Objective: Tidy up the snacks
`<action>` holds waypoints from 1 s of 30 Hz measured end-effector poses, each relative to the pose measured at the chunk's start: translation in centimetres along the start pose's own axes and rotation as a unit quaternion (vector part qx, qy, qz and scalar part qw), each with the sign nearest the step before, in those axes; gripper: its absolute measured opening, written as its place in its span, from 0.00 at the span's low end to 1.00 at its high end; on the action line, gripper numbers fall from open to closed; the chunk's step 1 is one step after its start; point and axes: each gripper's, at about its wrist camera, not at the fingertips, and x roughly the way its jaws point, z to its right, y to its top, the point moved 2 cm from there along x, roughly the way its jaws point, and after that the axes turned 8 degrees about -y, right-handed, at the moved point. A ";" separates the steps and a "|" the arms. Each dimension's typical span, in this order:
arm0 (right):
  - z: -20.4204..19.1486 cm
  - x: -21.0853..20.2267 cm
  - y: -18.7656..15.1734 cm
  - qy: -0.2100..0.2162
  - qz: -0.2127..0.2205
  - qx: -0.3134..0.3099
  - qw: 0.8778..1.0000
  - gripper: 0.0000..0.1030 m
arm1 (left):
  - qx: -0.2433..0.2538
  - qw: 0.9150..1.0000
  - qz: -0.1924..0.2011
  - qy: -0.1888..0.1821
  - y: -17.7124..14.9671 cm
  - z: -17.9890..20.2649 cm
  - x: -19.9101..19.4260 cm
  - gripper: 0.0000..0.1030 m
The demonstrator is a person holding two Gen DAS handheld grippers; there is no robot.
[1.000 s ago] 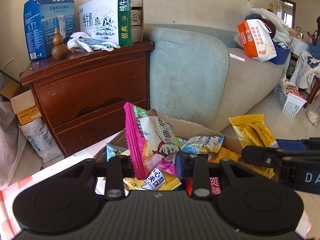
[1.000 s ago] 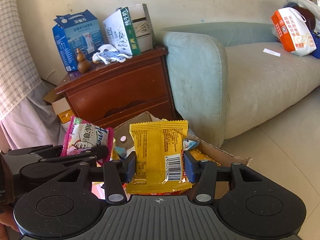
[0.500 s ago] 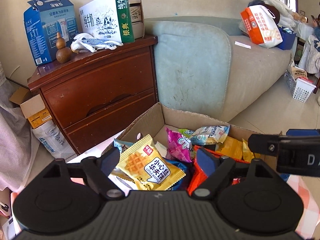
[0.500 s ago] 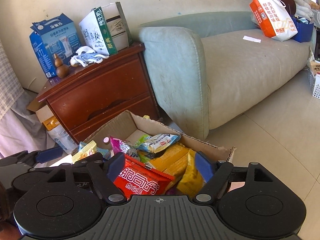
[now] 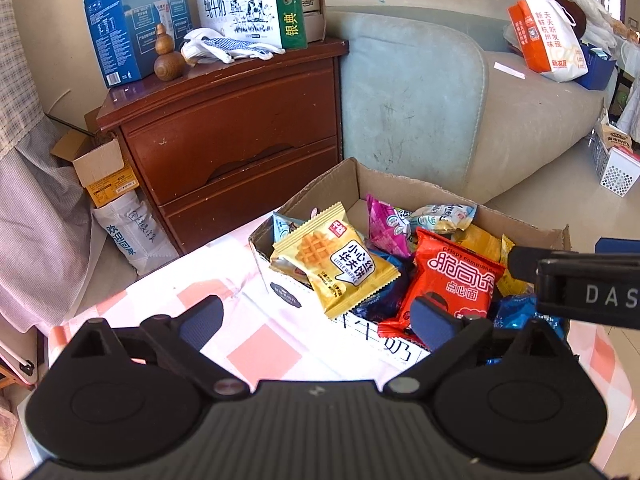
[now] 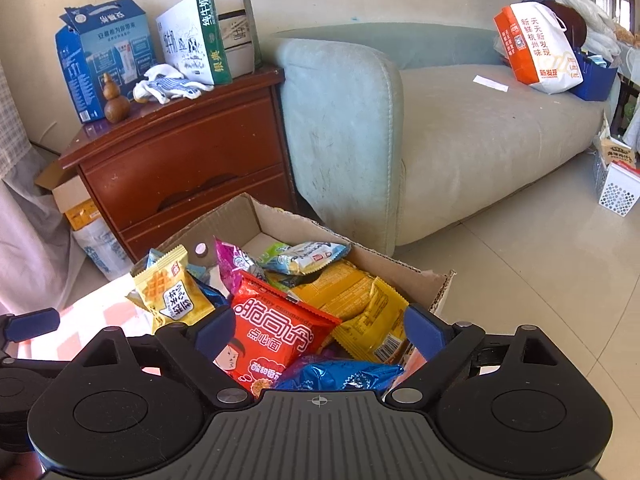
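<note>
Left gripper [image 5: 318, 322]: fingers spread wide, holding nothing, positioned over the checkered surface [image 5: 264, 354] at the near edge of the cardboard box [image 5: 352, 184]. Right gripper [image 6: 320, 330]: fingers spread wide, holding nothing, above the box contents. The snacks lie inside the box: yellow waffle packet [image 5: 334, 260] at 9 o'clock, red noodle packet [image 5: 452, 284] at centre, pink packet [image 5: 384, 224] at 12 o'clock.
</note>
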 end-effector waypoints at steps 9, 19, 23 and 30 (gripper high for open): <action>0.5 1.0 -1.4 -0.044 -0.037 0.002 0.998 0.94 | -0.012 0.999 -0.026 0.014 -0.3 -1.0 0.9 0.96; 0.6 1.2 -1.7 -0.053 -0.041 -0.021 0.998 0.96 | 0.011 0.999 -0.032 0.040 -0.2 -0.4 1.6 0.96; 0.7 1.5 -1.9 -0.055 -0.044 -0.028 0.997 0.96 | 0.007 0.999 -0.030 0.040 0.1 -0.4 1.7 0.96; 0.6 2.2 -1.9 -0.062 -0.052 -0.037 0.996 0.96 | 0.011 0.998 -0.042 0.045 -0.1 0.2 2.5 0.96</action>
